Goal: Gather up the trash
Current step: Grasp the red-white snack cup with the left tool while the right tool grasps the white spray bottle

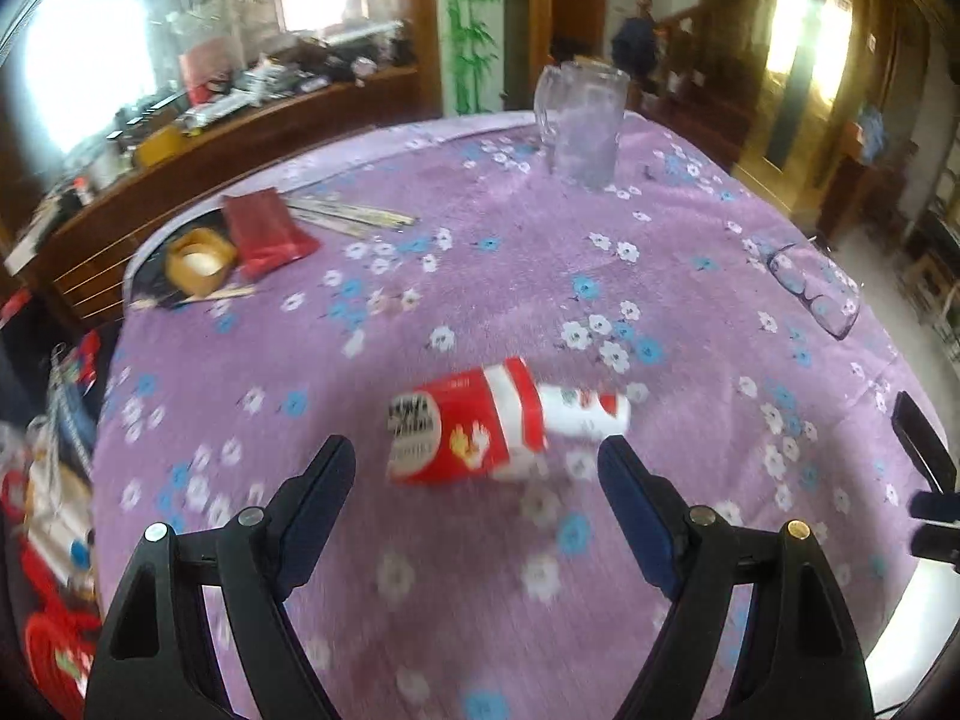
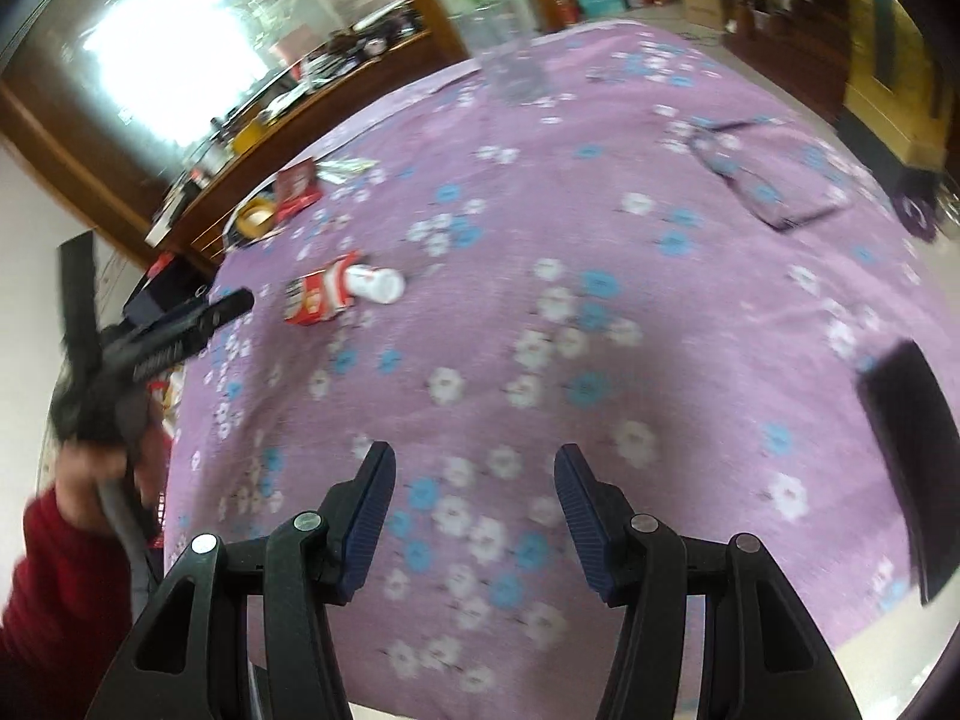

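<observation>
From the left wrist view your left gripper (image 1: 477,468) has its jaws spread with nothing in them, and the carton (image 1: 480,426) lies on its side just ahead on the tablecloth (image 1: 420,324) — close too early and you'll shove it away. From the right wrist view your right gripper (image 2: 474,483) is parted and empty too, well apart from the carton — mind the eyeglasses (image 2: 750,180).

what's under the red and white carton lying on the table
Only the purple flowered tablecloth shows beneath the red and white carton, which lies on its side. Whatever sits directly under it, and the table below the cloth, is covered.
</observation>
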`<state>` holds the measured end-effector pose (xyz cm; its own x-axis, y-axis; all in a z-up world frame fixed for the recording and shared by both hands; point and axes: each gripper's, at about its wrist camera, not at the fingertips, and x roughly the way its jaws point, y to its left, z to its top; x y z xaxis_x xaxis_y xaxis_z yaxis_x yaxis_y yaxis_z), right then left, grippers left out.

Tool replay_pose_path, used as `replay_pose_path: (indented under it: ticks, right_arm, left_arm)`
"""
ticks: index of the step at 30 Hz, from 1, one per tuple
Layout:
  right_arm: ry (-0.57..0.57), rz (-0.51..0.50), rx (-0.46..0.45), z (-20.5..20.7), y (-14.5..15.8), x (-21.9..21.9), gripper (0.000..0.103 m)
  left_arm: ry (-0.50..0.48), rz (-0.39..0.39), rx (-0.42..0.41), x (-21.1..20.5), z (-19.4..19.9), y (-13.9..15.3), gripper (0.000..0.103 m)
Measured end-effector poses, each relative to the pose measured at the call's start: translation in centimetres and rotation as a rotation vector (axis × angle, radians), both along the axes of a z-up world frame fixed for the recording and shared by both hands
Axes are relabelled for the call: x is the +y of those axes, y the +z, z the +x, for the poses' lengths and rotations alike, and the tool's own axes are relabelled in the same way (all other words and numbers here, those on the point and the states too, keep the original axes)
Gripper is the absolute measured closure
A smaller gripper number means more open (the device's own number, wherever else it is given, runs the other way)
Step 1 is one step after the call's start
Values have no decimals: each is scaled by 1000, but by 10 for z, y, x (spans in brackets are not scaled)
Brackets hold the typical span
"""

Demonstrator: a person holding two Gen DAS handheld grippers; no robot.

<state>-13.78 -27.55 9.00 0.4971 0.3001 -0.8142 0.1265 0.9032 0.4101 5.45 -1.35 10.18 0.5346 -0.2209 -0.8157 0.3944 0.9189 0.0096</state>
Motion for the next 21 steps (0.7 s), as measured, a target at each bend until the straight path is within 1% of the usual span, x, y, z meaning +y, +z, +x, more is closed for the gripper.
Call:
replay_pose_path:
  ticks: [3, 7, 10, 12, 13, 15, 17, 19, 21]
  right_arm:
    - [-40, -3, 15, -12, -4, -17, 44]
    - [-83, 4, 30, -19, -6, -34, 44]
    - [-101, -13, 30, -21, -3, -40, 44]
    - [-104, -15, 30, -21, -1, -41, 44]
    - [-106, -19, 31, -21, -1, -41, 44]
    - [-108, -24, 35, -19, 0, -40, 44]
    - [-104, -27, 39, -15, 0, -38, 44]
    - [-97, -29, 38, -8, 1, -35, 44]
    - [-85, -27, 36, 1, 2, -30, 44]
  left_arm:
    - [-3, -8, 36, -3, 24, -12, 21]
    - [-11, -44, 92, -10, 56, -31, 21]
    - [1, -67, 139, -12, 73, -44, 21]
    - [12, -101, 205, -8, 86, -56, 22]
    - [13, -116, 220, -5, 89, -60, 22]
    - [5, -149, 256, 0, 92, -66, 27]
    - [-22, -188, 285, 4, 88, -69, 28]
    - [-51, -190, 286, 7, 79, -69, 28]
    - [-109, -207, 299, 9, 61, -70, 28]
